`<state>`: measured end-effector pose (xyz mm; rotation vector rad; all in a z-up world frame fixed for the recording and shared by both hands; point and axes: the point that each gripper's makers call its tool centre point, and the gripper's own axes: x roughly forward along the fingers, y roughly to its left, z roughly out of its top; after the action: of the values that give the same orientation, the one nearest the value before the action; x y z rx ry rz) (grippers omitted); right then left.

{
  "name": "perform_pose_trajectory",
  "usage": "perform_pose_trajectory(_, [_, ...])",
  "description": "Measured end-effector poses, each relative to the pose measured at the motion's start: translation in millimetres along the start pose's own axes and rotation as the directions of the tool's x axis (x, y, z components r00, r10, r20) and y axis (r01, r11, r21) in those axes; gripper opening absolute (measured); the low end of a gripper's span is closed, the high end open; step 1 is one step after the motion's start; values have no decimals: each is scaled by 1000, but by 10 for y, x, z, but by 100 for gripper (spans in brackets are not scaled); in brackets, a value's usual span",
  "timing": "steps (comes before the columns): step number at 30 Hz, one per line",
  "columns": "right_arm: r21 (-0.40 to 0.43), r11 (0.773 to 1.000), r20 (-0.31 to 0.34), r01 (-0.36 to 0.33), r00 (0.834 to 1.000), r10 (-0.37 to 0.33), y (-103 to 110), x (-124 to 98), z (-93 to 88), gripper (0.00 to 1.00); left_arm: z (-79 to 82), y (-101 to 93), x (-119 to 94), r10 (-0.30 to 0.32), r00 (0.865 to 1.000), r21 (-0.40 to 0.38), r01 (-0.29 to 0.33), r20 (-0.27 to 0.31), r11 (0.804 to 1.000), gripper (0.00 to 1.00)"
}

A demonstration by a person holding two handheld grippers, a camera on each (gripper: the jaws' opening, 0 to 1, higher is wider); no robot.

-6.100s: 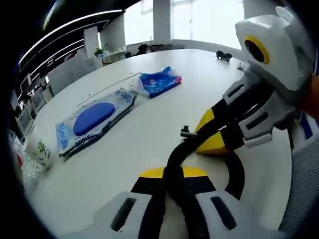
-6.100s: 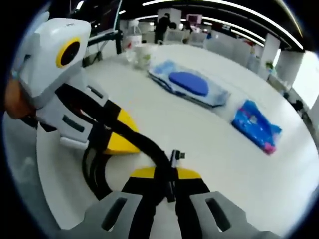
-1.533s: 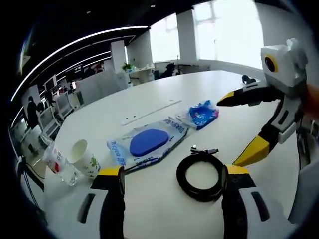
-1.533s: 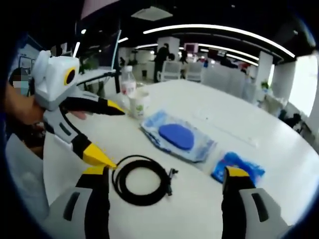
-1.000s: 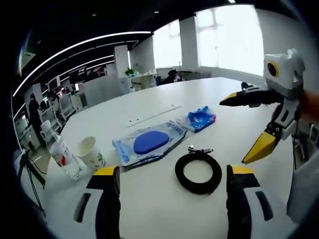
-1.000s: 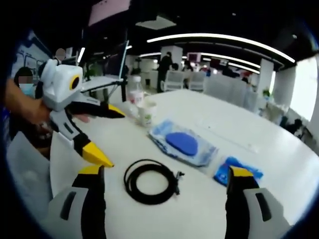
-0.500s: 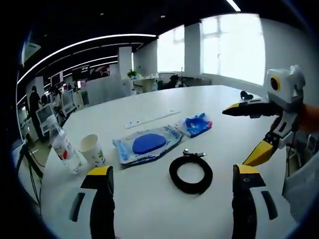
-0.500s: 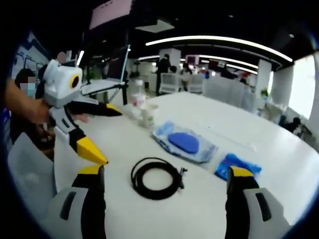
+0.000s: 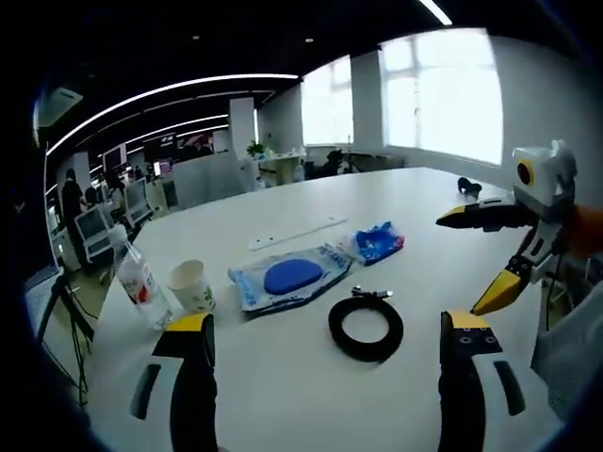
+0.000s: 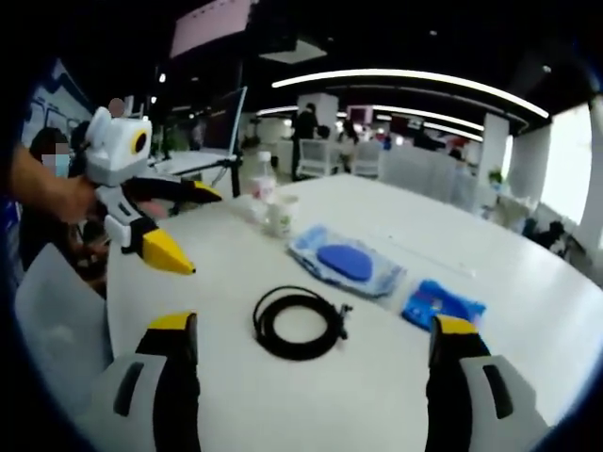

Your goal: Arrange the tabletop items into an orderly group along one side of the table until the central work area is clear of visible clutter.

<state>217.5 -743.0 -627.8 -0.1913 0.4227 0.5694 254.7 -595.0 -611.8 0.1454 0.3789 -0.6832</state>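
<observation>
White table (image 9: 283, 395) in an open office, windows (image 9: 443, 89) beyond; cable (image 9: 366, 328), pouch (image 9: 287, 280), packet (image 9: 379, 242), cup (image 9: 192, 285), bottle (image 9: 139, 280) lined across it; left gripper (image 9: 325, 341) and right gripper (image 10: 306, 341) gape wide, holding nothing; labels unreadable.

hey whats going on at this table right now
A person holds a two-jaw gripper in each hand above a white table, tidying it. Both the left gripper and the right gripper are open and hold nothing. A coiled black cable lies on the table just ahead of them. Beyond it, in a rough row, lie a small blue packet and a clear pouch with a blue pad, with a paper cup and a water bottle standing at the far end.
</observation>
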Motion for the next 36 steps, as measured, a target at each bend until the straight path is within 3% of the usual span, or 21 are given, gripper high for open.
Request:
perform_pose_trajectory(16, [29, 999, 38, 40, 998, -41, -80, -306, -17, 100, -182, 114, -374, 98, 995, -21, -98, 3, 995, 99])
perform_pose_trajectory(29, [49, 998, 35, 45, 998, -46, 62, -550, -186, 100, -263, -119, -560, 113, 994, -11, -113, -6, 993, 99])
perform_pose_trajectory(36, [47, 998, 32, 44, 998, -45, 71, -666, -181, 100, -264, -209, -638, 119, 993, -16, -119, -16, 993, 99])
